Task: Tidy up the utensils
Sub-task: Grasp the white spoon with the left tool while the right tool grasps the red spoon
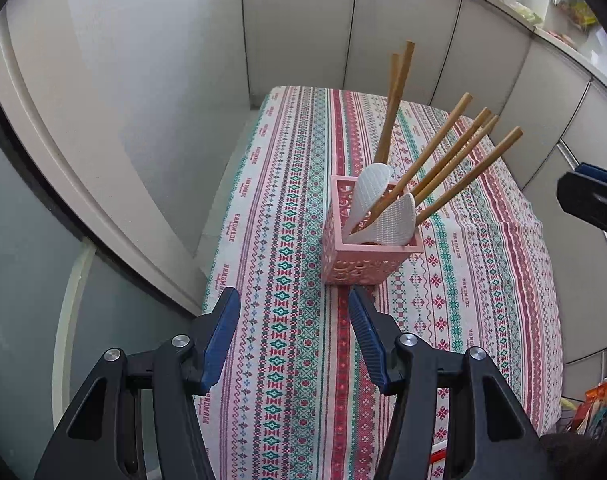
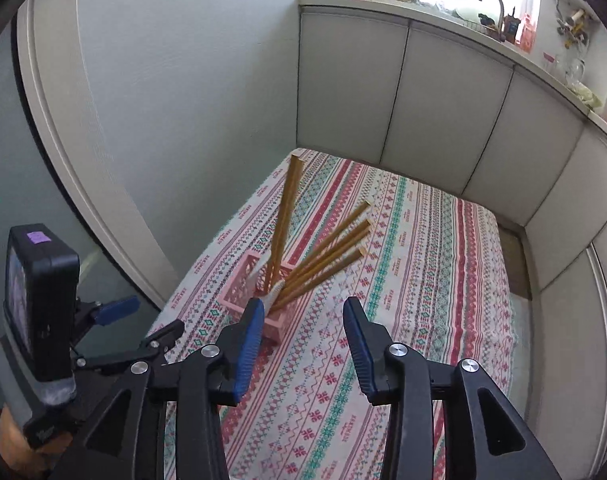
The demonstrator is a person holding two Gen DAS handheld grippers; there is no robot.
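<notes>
A pink lattice holder (image 1: 363, 256) stands on the patterned tablecloth (image 1: 287, 320). Several wooden chopsticks (image 1: 443, 152) and two white spoons (image 1: 395, 222) stand in it, handles down. My left gripper (image 1: 293, 308) is open and empty, just short of the holder and a little left of it. In the right wrist view the holder (image 2: 259, 300) with its chopsticks (image 2: 327, 252) sits behind my left fingertip. My right gripper (image 2: 303, 320) is open and empty, above the cloth to the holder's right. The left gripper (image 2: 119, 312) shows at the left edge there.
White cabinet panels (image 1: 423, 48) wall in the table's far and right sides. A countertop with a tap (image 2: 493, 4) and clutter runs above them. A pale door frame (image 1: 63, 128) stands left of the table. The table's left edge (image 1: 223, 248) drops to the floor.
</notes>
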